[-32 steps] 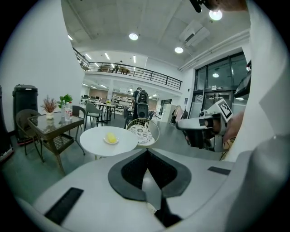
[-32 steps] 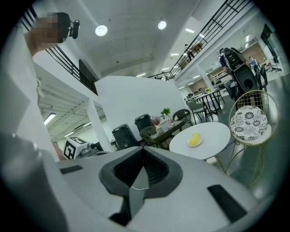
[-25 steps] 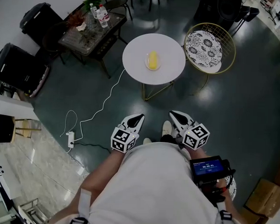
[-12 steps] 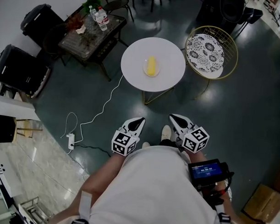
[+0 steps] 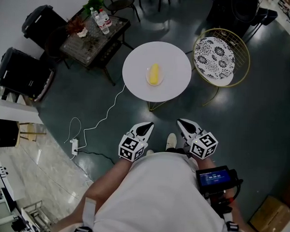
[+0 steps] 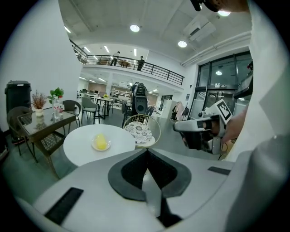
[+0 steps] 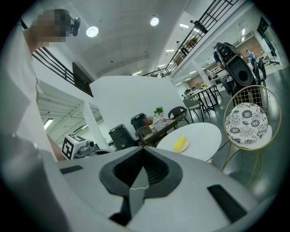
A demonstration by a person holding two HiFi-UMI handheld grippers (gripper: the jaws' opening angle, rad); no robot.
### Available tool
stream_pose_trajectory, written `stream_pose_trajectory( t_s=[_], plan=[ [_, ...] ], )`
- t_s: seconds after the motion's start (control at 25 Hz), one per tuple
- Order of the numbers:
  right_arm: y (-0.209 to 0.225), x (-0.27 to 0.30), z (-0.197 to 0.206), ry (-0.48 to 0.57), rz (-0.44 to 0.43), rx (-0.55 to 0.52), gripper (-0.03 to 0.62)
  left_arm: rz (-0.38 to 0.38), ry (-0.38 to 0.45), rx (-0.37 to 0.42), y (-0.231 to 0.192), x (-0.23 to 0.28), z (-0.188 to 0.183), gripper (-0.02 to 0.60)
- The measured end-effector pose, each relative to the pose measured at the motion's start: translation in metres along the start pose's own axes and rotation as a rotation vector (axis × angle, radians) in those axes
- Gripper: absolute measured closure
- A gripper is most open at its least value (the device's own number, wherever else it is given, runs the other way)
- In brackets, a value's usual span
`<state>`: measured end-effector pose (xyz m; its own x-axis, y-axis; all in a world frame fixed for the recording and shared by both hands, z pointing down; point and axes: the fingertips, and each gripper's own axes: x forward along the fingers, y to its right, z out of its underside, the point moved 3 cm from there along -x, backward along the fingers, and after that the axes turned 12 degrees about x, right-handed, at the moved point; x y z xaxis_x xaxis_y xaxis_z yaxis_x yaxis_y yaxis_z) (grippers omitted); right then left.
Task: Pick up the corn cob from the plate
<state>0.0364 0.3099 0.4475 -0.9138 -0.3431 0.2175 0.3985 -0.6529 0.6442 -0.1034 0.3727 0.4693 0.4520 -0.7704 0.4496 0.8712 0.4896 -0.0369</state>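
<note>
Left gripper: my jaws fully closed, nothing between them. Right gripper: jaws together too, empty. Both held by my waist, well apart from table. Corn cob lies on small plate near centre of round white table. Gold wire chair just beside table's right edge, glass side table with bottles off its left edge.

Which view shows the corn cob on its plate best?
The head view: the corn cob is seen from above, full length, lying on its plate. The right gripper view shows the cob small and oblique; the left gripper view only a foreshortened yellow lump.
</note>
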Motion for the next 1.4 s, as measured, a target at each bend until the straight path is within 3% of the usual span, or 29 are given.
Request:
stream_pose_trajectory(
  t_s=[0.84,1.4],
  plan=[
    [0.076,-0.008,-0.054,-0.024,-0.029,0.026,0.586,-0.05,-0.026,0.0,-0.006,0.074,-0.044,0.575],
    [0.1,0.012,-0.071,0.003,0.057,0.051,0.586,0.034,-0.034,0.007,-0.045,0.111,-0.053,0.575]
  ],
)
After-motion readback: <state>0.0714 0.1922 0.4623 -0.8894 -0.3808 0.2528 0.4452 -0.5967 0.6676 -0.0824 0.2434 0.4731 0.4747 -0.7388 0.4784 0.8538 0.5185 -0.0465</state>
